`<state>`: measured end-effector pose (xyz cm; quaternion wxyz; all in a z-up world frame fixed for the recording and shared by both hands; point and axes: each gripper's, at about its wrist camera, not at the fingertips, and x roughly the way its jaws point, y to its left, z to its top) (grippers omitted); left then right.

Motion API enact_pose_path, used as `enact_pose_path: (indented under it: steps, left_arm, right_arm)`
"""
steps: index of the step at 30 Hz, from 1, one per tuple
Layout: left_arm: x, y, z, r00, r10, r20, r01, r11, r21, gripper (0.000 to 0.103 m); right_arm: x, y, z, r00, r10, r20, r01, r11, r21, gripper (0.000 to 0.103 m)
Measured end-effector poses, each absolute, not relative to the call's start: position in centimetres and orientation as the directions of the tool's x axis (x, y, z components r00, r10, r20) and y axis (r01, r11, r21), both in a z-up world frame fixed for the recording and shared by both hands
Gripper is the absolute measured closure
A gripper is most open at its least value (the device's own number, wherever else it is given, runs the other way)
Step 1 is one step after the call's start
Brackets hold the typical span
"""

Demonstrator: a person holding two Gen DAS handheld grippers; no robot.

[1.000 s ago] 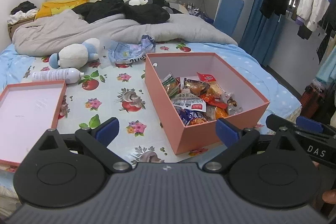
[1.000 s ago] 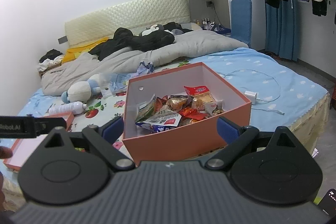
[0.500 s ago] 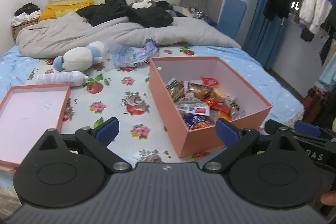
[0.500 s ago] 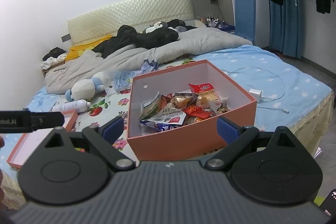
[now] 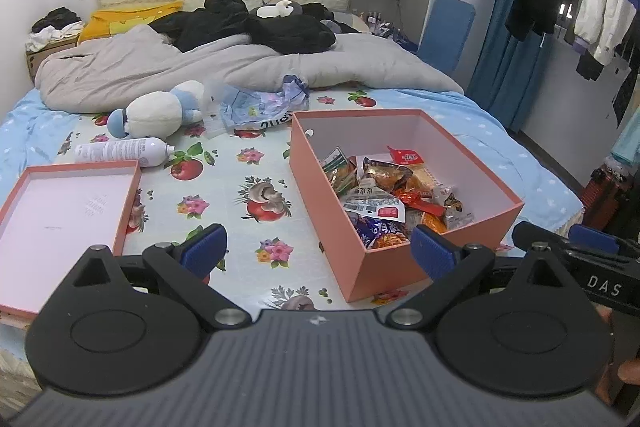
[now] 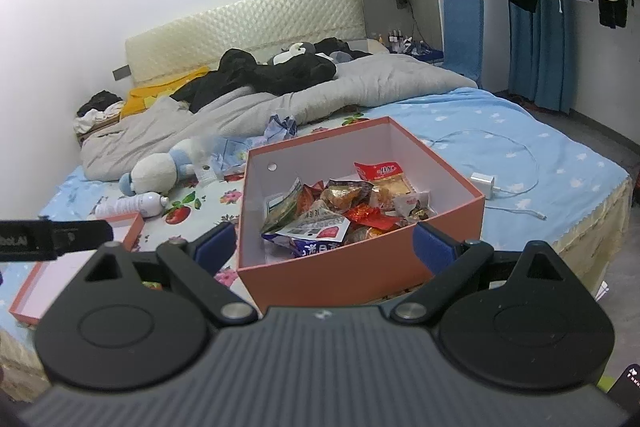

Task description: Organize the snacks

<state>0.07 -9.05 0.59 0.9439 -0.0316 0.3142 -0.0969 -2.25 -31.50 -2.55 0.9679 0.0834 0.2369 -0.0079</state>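
An open pink box (image 5: 400, 267) sits on the bed, holding several snack packets (image 5: 384, 195). It also shows in the right wrist view (image 6: 352, 267), with the snack packets (image 6: 340, 211) inside. Its pink lid (image 5: 60, 211) lies upside down to the left; the lid also shows in the right wrist view (image 6: 36, 291). My left gripper (image 5: 318, 253) is open and empty, held before the box's near left corner. My right gripper (image 6: 324, 245) is open and empty, just in front of the box's near wall.
A white bottle (image 5: 120, 151), a plush toy (image 5: 156, 111) and a crumpled plastic bag (image 5: 264, 103) lie behind the lid. A grey duvet (image 5: 200, 67) with dark clothes covers the far bed. A white charger and cable (image 6: 484, 183) lie right of the box.
Both grippers have risen and tipped slightly downward, so the box and bed sit lower and look a little farther off. Nothing was taken hold of or moved on the bed.
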Motion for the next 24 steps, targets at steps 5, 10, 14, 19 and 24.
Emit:
enact_pose_path:
  steps: [5,10,14,19,24]
  left_arm:
    - [0.0,-9.0,0.6,0.787,-0.201,-0.583,0.160,0.980,-0.123,0.003]
    - [0.0,-8.7,0.5,0.789,-0.198,-0.582,0.154,0.980,-0.125,0.002]
    - [-0.1,-8.7,0.3,0.786,-0.208,-0.582,0.162,0.978,-0.131,0.002]
    - [-0.1,-8.7,0.2,0.788,-0.214,-0.578,0.167,0.977,-0.134,0.002]
    - [-0.1,-8.4,0.0,0.788,-0.215,-0.577,0.162,0.976,-0.144,0.002]
  right_arm:
    - [-2.3,-31.4,-2.6,0.888,0.030,-0.459,0.050,0.986,0.161,0.006]
    - [-2.4,-31.3,-2.8,0.889,0.025,-0.456,0.057,0.985,0.165,0.006]
    - [-2.6,-30.9,-3.0,0.889,0.033,-0.457,0.050,0.985,0.167,0.006]
    - [-2.7,-30.4,-2.8,0.896,0.041,-0.442,0.030,0.988,0.151,0.006]
    - [-2.6,-30.5,-2.8,0.895,0.035,-0.445,0.040,0.987,0.157,0.006]
